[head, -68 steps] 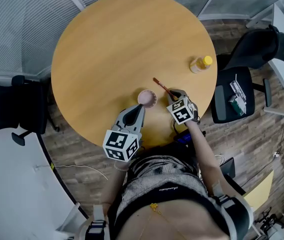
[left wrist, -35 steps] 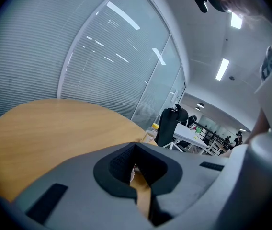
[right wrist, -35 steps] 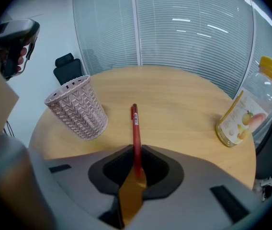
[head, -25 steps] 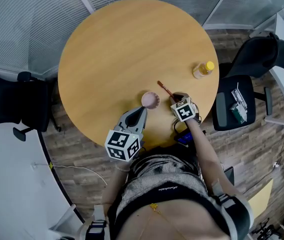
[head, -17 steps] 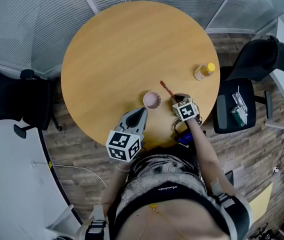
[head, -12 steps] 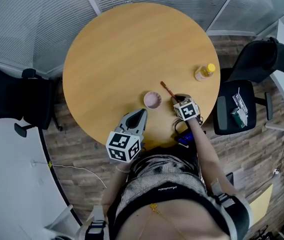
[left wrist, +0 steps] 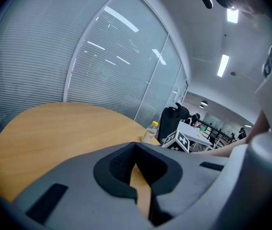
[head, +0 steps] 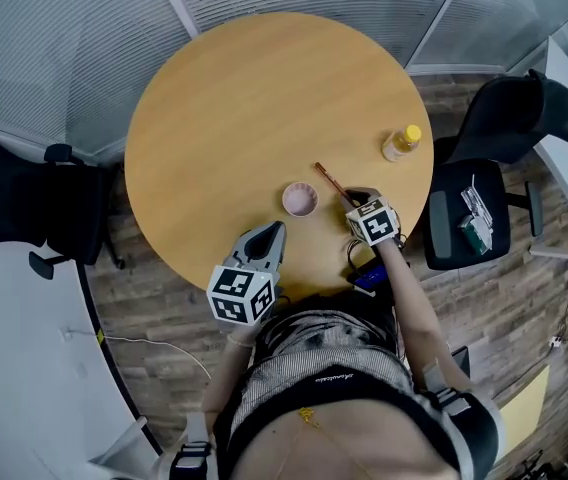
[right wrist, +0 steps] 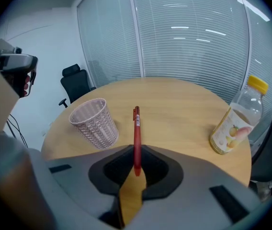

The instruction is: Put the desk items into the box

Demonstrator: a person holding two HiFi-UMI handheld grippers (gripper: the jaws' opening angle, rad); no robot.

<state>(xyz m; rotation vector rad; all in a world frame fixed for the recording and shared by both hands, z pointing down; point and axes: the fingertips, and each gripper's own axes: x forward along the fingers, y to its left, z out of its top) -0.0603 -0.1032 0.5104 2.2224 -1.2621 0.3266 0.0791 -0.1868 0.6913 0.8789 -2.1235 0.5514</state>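
Right gripper (right wrist: 135, 170): jaws clamped on red pen (right wrist: 136, 128), which points out over the table (right wrist: 174, 97)
Left gripper (left wrist: 137, 175): jaws together, nothing between
Pink basket cup (right wrist: 94, 123): upright, beside pen
Bottle (right wrist: 234, 121): yellow-capped, upright

Pen (right wrist: 136, 138): red, with a small white label near the clip.
Pen holder (right wrist: 94, 123): pale pink, chevron openwork.
Bottle (right wrist: 235, 116): clear, yellow cap, label with orange fruit.
Counter (head: 244, 98): light honey wood grain.
Left claw (left wrist: 135, 147): grey, black pads.
Right claw (right wrist: 136, 152): grey, black pads.
Marker cubes (head: 238, 294): black squares on white.
Office chair (head: 509, 108): black.
Floor (head: 524, 298): grey-brown wood planks.
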